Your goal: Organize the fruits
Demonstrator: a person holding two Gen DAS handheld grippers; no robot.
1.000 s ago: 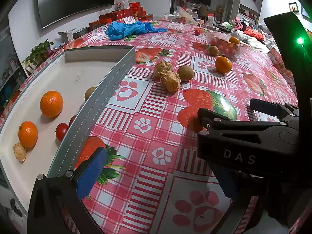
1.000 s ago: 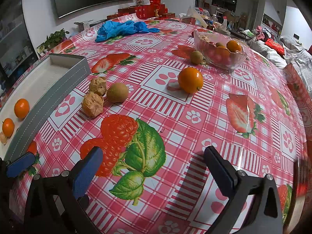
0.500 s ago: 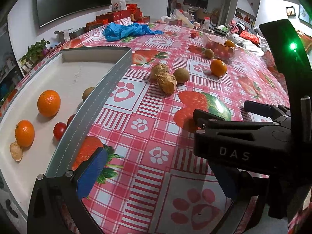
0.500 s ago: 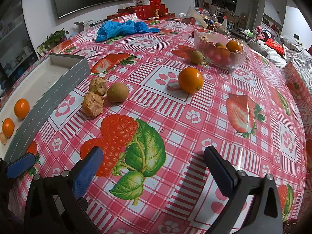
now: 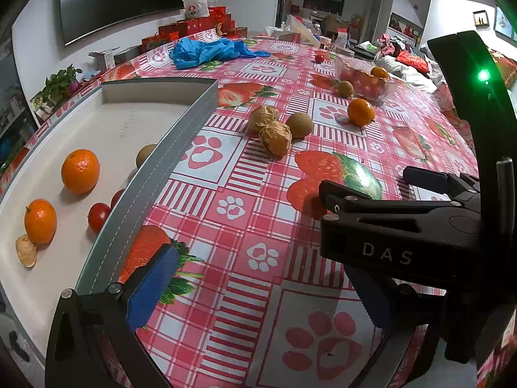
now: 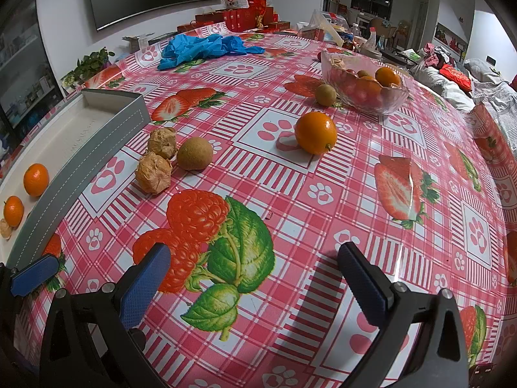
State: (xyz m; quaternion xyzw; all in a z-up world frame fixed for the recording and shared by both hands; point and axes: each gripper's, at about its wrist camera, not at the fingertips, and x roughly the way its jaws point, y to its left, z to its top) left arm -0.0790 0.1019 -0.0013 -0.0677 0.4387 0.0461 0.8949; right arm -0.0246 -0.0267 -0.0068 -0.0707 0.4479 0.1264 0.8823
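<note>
At nine o'clock your grey-walled white tray (image 6: pixel 106 129) holds two oranges. Your left gripper (image 5: pixel 258 294) and right gripper (image 6: pixel 255 278) both gape wide, holding nothing. Take the round brown kiwi (image 6: pixel 195 154) at eleven o'clock first: centre it between the pads, squeeze gently, and avoid nudging the two crinkled tan husked fruits (image 6: pixel 153 173) touching it on the red checked tabletop (image 6: pixel 339 194).

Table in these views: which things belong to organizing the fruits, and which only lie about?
Job:
tray
oranges
loose orange
kiwi
wrinkled fruits
glass bowl

Lying about:
blue gloves
red boxes
potted plant
</note>
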